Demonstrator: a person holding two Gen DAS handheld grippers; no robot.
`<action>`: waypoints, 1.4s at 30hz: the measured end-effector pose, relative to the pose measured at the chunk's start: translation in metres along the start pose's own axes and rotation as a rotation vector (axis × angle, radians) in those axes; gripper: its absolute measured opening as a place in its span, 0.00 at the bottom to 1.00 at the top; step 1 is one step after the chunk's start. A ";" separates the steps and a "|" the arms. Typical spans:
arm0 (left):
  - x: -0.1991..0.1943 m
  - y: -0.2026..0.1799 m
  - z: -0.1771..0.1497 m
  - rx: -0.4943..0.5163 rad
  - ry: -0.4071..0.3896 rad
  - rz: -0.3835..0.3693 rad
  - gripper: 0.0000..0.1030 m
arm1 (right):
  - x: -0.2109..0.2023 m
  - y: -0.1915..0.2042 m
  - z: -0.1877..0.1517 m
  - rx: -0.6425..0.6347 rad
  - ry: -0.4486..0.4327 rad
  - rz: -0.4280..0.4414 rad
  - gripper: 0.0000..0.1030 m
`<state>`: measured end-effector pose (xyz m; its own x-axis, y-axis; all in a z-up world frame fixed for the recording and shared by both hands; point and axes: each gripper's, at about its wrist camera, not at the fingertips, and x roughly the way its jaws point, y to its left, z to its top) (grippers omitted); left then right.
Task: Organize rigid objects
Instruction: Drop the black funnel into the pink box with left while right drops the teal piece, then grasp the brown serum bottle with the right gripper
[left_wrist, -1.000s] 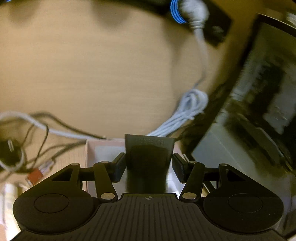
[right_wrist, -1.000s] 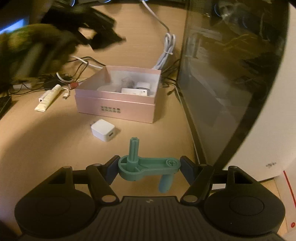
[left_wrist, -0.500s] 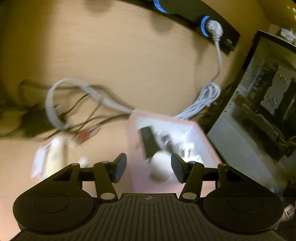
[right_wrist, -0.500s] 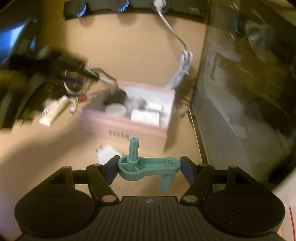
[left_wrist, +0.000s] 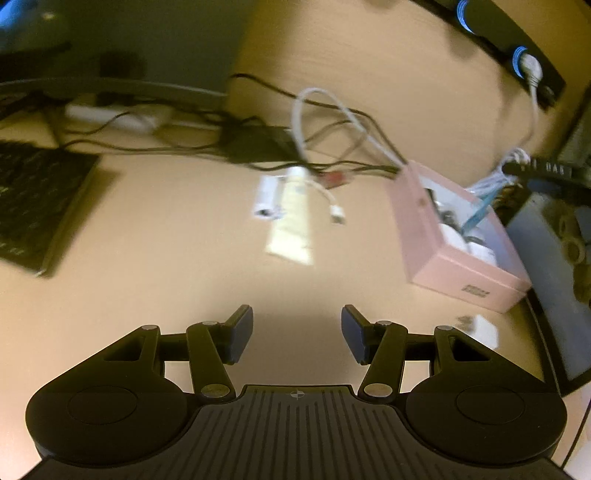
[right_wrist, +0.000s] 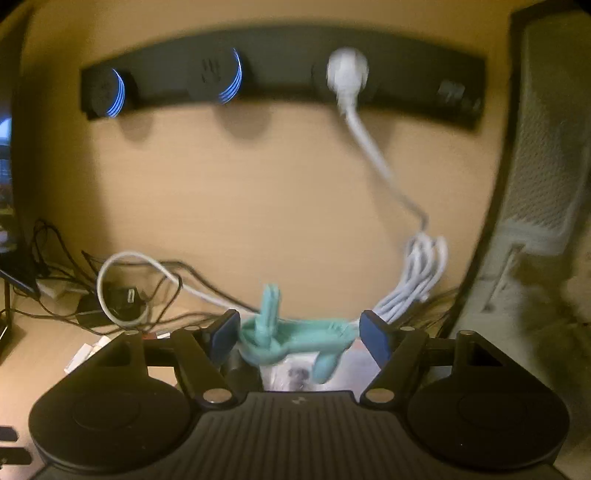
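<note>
My right gripper (right_wrist: 297, 332) hovers over the pink box, whose contents (right_wrist: 295, 373) show just under it. Its jaws are opening; the teal crank (right_wrist: 295, 338) lies blurred and tilted between them, with a small gap at the right pad. In the left wrist view the pink box (left_wrist: 461, 273) stands at the right with white items inside and the teal crank (left_wrist: 480, 210) above it. My left gripper (left_wrist: 297, 334) is open and empty over bare desk. A white charger cube (left_wrist: 484, 332) lies in front of the box.
A cream tube (left_wrist: 291, 221), a white adapter (left_wrist: 266, 199) and tangled cables (left_wrist: 332, 147) lie left of the box. A keyboard (left_wrist: 33, 206) sits far left. A black power strip (right_wrist: 280, 85) with a white plug (right_wrist: 347, 70) lines the back; a computer case (right_wrist: 546, 147) stands right.
The left gripper let go of the dark object over the box and swung away left, now empty. The right gripper carried the crank forward over the box and its grip has loosened.
</note>
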<state>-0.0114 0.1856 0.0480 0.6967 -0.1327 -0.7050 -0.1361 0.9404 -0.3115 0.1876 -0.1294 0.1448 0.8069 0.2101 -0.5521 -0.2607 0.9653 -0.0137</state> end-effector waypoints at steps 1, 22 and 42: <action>-0.001 0.005 -0.001 -0.004 0.002 0.008 0.56 | 0.003 0.002 -0.005 0.005 0.012 0.007 0.72; -0.003 0.027 0.003 -0.060 -0.033 -0.012 0.56 | 0.041 0.161 -0.049 -0.101 0.137 0.234 0.74; -0.032 0.082 -0.022 -0.210 -0.024 0.031 0.56 | 0.138 0.191 -0.046 -0.079 0.319 0.151 0.22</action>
<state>-0.0603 0.2604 0.0305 0.7063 -0.0948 -0.7015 -0.2995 0.8579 -0.4175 0.2247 0.0766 0.0272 0.5533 0.2784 -0.7851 -0.4145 0.9095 0.0304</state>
